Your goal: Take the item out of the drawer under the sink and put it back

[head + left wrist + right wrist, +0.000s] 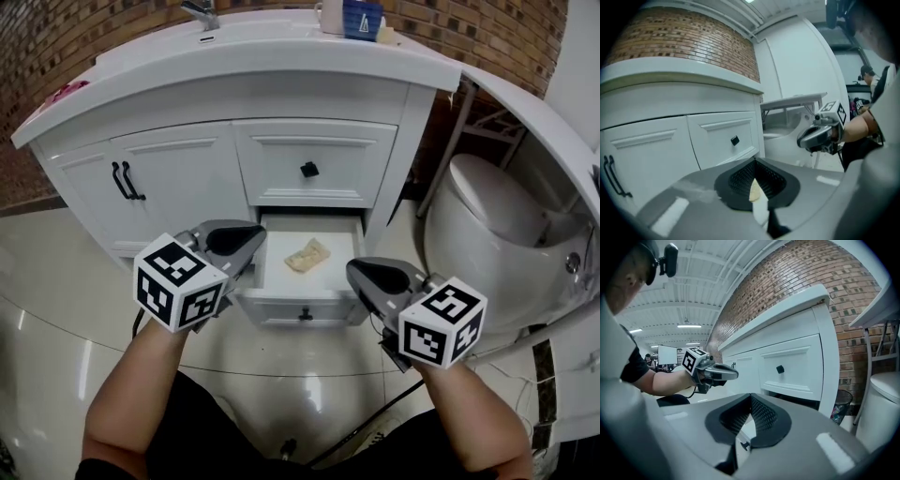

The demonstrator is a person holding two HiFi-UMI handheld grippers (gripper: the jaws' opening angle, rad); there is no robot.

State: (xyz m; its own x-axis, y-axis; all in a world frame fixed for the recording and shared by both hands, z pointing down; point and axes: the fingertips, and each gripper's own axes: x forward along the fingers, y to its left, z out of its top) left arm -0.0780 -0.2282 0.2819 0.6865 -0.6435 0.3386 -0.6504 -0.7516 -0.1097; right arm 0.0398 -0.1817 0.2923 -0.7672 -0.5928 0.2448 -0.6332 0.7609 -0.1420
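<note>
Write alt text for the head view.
The open bottom drawer of a white vanity holds a yellowish item. The left gripper and right gripper, both shut, hover at its front corners; a toilet stands at right.

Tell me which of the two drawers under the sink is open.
The lower drawer, pulled out with a tan item lying inside; the upper drawer above it is shut flush.

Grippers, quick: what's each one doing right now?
Left gripper: shut, holding nothing.
Right gripper: shut, holding nothing.
The item lies in the open drawer.
</note>
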